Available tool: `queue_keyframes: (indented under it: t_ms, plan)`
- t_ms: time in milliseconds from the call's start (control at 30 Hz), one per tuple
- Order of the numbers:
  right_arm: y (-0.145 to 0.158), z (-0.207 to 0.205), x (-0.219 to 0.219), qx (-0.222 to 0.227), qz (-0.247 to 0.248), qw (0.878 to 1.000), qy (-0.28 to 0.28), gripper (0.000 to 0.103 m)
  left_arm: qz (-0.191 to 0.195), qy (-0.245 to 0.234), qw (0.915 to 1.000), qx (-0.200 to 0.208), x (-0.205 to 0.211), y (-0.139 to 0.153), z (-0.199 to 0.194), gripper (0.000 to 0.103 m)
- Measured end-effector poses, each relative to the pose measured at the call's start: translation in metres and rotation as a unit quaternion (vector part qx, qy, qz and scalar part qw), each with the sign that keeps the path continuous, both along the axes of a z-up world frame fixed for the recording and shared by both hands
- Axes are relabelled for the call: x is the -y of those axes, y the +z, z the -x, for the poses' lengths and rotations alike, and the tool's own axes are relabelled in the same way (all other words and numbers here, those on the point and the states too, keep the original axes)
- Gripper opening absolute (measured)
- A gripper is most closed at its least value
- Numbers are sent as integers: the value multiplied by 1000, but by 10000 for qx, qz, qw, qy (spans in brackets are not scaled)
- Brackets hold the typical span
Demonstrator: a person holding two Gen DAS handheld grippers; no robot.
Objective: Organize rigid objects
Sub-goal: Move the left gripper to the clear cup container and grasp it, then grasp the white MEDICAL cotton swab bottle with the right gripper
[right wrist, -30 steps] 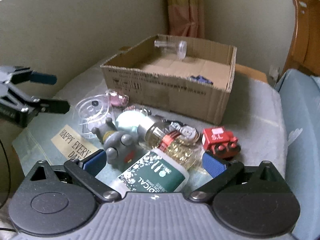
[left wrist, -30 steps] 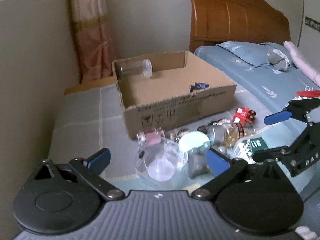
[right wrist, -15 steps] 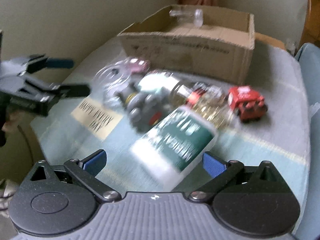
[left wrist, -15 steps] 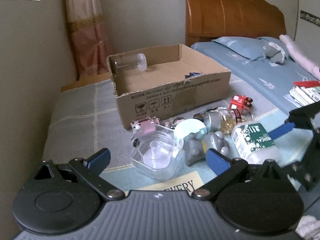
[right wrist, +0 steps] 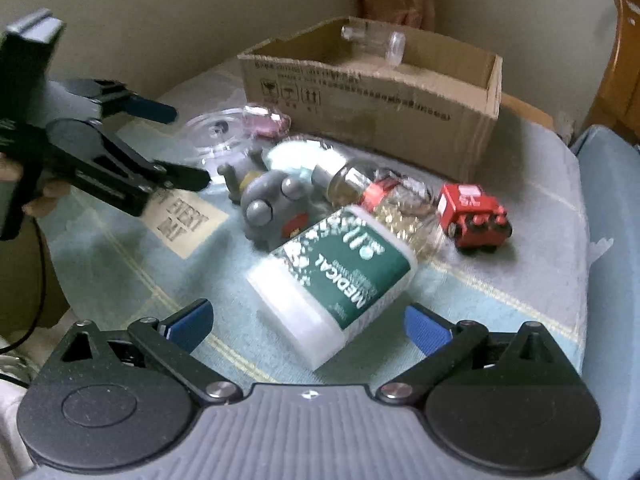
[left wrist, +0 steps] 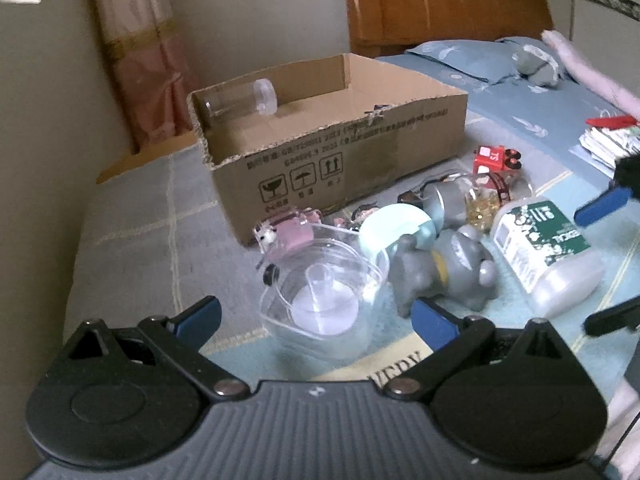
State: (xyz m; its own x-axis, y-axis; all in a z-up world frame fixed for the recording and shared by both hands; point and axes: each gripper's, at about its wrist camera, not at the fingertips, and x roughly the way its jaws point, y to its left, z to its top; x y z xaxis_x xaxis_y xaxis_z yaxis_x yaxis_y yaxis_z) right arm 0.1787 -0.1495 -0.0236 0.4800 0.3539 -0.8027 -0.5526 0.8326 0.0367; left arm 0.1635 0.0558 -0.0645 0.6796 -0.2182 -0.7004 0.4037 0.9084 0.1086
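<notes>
A cardboard box stands on the table with a clear jar lying inside. In front of it lie a clear plastic container, a pink item, a grey toy, a glass bottle of yellow beads, a white bottle with a green label and a red toy train. My left gripper is open just before the clear container. My right gripper is open just before the white bottle.
A bed with a blue sheet, pillow and wooden headboard lies beyond the table to the right. A pink curtain hangs in the corner. A stack of papers lies on the bed. A hand holds the left gripper.
Both grippers have pulled back from the pile and tilted, so the objects sit farther ahead. The right gripper has swung right, the white bottle now lying between its fingertips ahead. Nothing was grasped.
</notes>
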Motion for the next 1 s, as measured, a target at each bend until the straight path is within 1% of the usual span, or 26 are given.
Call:
queue_keyframes:
  t_ms: [33, 133, 200, 233, 267, 300, 333, 467, 667, 733, 767, 833, 900, 1000]
  plan:
    - [3, 0, 0, 52, -23, 10000, 30, 103, -16, -73, 10000, 25, -1, -1, -2, 98]
    - [13, 0, -2, 183, -98, 9997, 147, 103, -95, -340, 9993, 143, -1, -4, -9, 98]
    - [16, -2, -6, 241, -128, 9994, 229, 103, -137, -452, 9987, 165, -2, -7, -14, 94]
    - [18, -4, -8, 281, -125, 9992, 266, 103, -121, -502, 9986, 150, -1, -8, -16, 89]
    - [19, -5, -10, 316, -109, 9990, 296, 103, -56, -566, 9983, 83, -2, -9, -19, 82]
    - [19, -6, -12, 363, -71, 9988, 336, 103, 43, -594, 9982, -8, -3, -10, -20, 78]
    - [20, -8, -13, 398, -27, 9985, 373, 103, 102, -587, 9982, -47, -3, -10, -21, 78]
    - [16, -22, -16, 469, 95, 9979, 446, 103, 119, -450, 9989, -51, -3, -10, -16, 78]
    - [4, -46, -11, 191, 73, 9988, 453, 103, 229, -298, 9992, -98, -9, -9, -6, 78]
    - [2, -47, -8, -52, 12, 9988, 485, 103, 232, -246, 9994, -115, -11, -9, -4, 78]
    - [1, -47, -6, -175, -52, 9985, 521, 103, 238, -219, 9994, -123, -13, -9, -3, 78]
    - [1, -40, -4, -209, -77, 9983, 535, 103, 235, -177, 9995, -137, -15, -9, 0, 78]
    - [2, -33, -3, -334, -143, 9977, 572, 103, 218, -156, 9995, -144, -17, -9, 2, 78]
    - [2, -20, -3, -647, -356, 9953, 627, 103, 203, -113, 9996, -160, -20, -9, 6, 78]
